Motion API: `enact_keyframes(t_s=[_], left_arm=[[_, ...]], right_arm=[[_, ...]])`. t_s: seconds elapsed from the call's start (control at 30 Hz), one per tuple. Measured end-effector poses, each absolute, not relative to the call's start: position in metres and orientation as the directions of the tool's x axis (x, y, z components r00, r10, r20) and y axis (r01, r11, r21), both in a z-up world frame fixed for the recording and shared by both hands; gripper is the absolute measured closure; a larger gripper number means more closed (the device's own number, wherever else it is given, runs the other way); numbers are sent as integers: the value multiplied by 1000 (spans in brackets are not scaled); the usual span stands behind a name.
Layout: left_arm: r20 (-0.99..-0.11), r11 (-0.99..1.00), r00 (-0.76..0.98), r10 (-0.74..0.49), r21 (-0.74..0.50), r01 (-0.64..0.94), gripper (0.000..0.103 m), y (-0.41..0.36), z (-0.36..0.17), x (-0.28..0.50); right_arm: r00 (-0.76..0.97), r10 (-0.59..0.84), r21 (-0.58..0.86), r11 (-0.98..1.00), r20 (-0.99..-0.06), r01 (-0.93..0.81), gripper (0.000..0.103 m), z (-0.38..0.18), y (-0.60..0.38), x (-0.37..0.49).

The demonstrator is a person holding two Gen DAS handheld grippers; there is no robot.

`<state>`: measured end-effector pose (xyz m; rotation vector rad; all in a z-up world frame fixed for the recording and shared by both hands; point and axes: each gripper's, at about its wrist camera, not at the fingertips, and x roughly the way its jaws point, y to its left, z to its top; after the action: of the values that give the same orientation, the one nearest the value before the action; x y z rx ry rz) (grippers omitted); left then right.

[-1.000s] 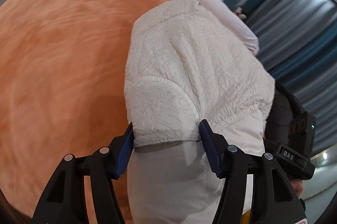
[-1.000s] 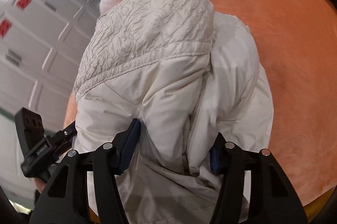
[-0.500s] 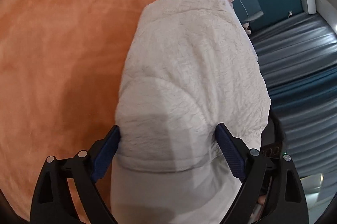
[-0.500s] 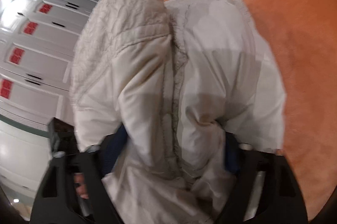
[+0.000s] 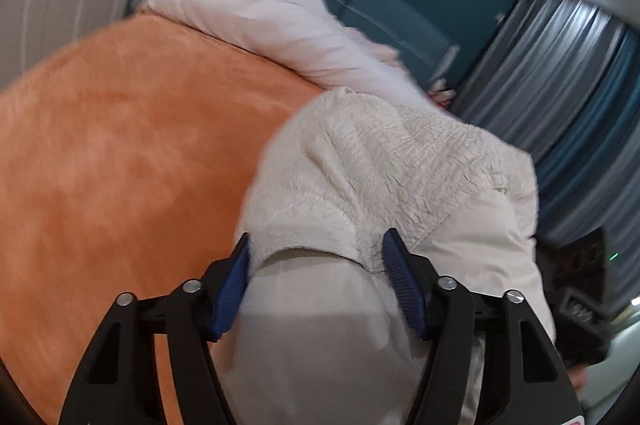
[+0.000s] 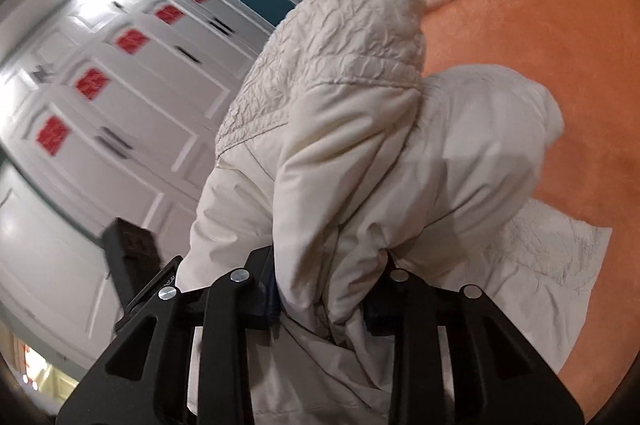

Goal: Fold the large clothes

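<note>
Both wrist views close, angled down; share cream jacket [image 5: 384, 161] [image 6: 360, 145], orange bed [image 5: 120, 145] [image 6: 540, 25]; edges blurred, probably motion.

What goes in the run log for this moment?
task: fold | item: cream padded jacket over orange bedspread | left gripper: closing, jacket between pads | right gripper: closing, clamped on jacket

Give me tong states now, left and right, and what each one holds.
Left tongs: just closed in on a thick fold of the white jacket, pads against it.
Right tongs: just closed further, clamped on bunched jacket fabric.
</note>
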<state>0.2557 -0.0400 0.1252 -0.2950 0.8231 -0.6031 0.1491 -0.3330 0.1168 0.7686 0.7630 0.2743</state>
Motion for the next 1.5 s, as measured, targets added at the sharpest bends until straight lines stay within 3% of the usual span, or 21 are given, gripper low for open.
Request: enact_keyframes(t_s=[0.1, 0.2, 0.3, 0.33, 0.37, 0.4, 0.5, 0.53, 0.6, 0.63, 0.73, 0.8, 0.87, 0.97, 1.1, 1.2, 1.33, 1.43, 1.5], left_arm=[[-731, 857, 454, -509, -379, 350, 46, -40, 92, 270], [-713, 824, 428, -555, -403, 397, 45, -15, 89, 256], [-690, 785, 393, -608, -449, 426, 43, 4, 98, 252], [-685, 781, 392, -614, -453, 430, 35, 5, 102, 253], [-685, 782, 394, -613, -453, 429, 27, 5, 102, 253], [-690, 786, 396, -606, -444, 430, 27, 4, 100, 256], [-743, 784, 307, -595, -454, 423, 23, -6, 80, 272], [-739, 776, 286, -611, -486, 401, 23, -3, 72, 277], [-714, 751, 253, -653, -568, 338, 21, 4, 58, 285], [-701, 734, 232, -674, -600, 319, 20, 7, 53, 287], [-667, 696, 203, -716, -662, 278, 16, 12, 40, 286], [-643, 668, 182, -744, -706, 235, 16, 14, 30, 283], [-631, 653, 168, -757, -727, 214, 15, 13, 23, 280], [-633, 665, 204, -747, -708, 238, 17, 9, 20, 273], [-638, 710, 313, -704, -636, 300, 18, 3, 27, 243], [-624, 727, 393, -675, -653, 212, 19, 13, 24, 229], [-646, 791, 528, -551, -607, 83, 18, 16, 24, 230], [-674, 890, 609, -418, -438, 127, 15, -1, 41, 236], [-691, 917, 610, -387, -355, 180, 6, -12, 46, 244]], right_arm=[[656, 411, 660, 729, -633, 180, 77, 78, -315, 156], [720, 385, 676, 721, -577, 155, 87, 74, -297, 95], [745, 359, 671, 724, -562, 158, 88, 76, -288, 43], [735, 354, 670, 720, -578, 181, 87, 70, -285, 38], [706, 340, 650, 727, -621, 222, 81, 54, -287, 31], [687, 327, 628, 740, -649, 241, 69, 45, -291, 33], [667, 299, 631, 701, -683, 332, 57, 41, -304, 31], [667, 287, 629, 695, -687, 349, 55, 46, -313, 26], [689, 240, 617, 694, -684, 371, 37, 57, -327, 15], [693, 237, 623, 686, -680, 376, 33, 59, -333, 12], [666, 325, 693, 595, -671, 407, 28, 34, -362, 18], [654, 404, 752, 503, -640, 425, 17, 5, -377, 18], [643, 487, 803, 427, -591, 415, 17, -19, -376, 35], [632, 557, 840, 408, -539, 357, 31, -29, -383, 44], [602, 550, 796, 540, -579, 273, 44, -6, -378, 76], [594, 479, 686, 706, -646, 176, 48, 20, -367, 112], [578, 386, 531, 842, -719, 98, 46, 30, -350, 152], [563, 410, 577, 803, -717, 150, 43, 23, -370, 139], [571, 410, 600, 777, -712, 191, 43, 22, -378, 121]])
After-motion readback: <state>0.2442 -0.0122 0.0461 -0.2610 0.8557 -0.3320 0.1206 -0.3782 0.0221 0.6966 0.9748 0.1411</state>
